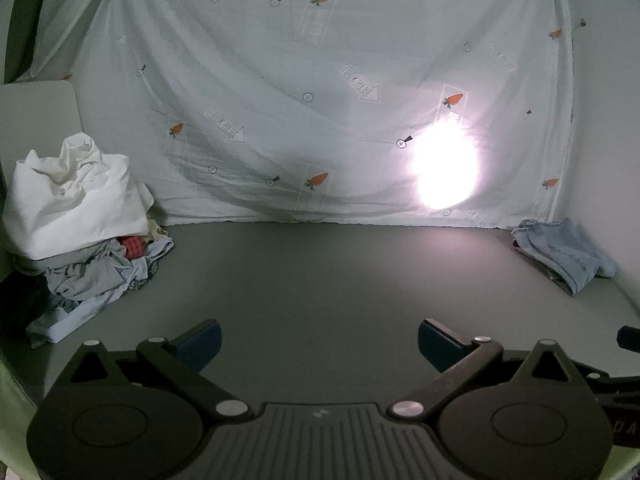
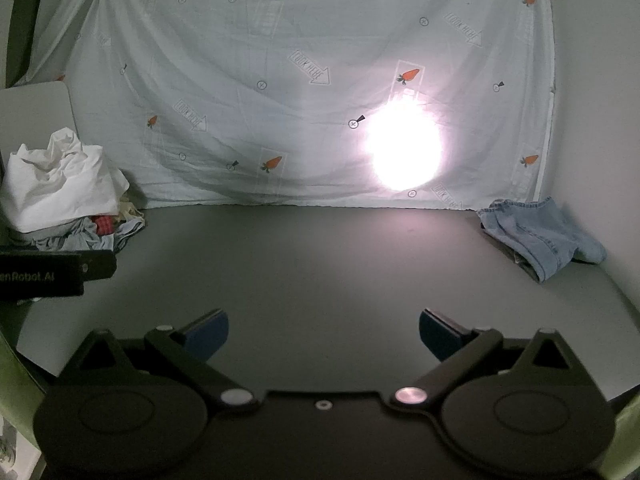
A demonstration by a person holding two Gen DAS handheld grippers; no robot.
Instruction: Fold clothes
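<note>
A heap of unfolded clothes (image 1: 80, 224) lies at the table's left, a white garment on top with grey, pale blue and red pieces under it; the right wrist view shows the same heap (image 2: 64, 196). A folded pair of light denim shorts (image 1: 564, 252) rests at the far right, against the wall (image 2: 540, 236). My left gripper (image 1: 320, 346) hovers open over bare grey table, nothing between its blue pads. My right gripper (image 2: 324, 334) is open too, beside it and just as empty. The left gripper's body (image 2: 52, 272) shows at the left edge of the right wrist view.
A pale sheet (image 1: 320, 80) printed with carrots and arrows hangs behind the table, with a bright light spot (image 1: 444, 168) glaring through it. A grey chair back (image 1: 36, 116) stands behind the heap. The grey table (image 1: 320, 276) stretches between heap and shorts.
</note>
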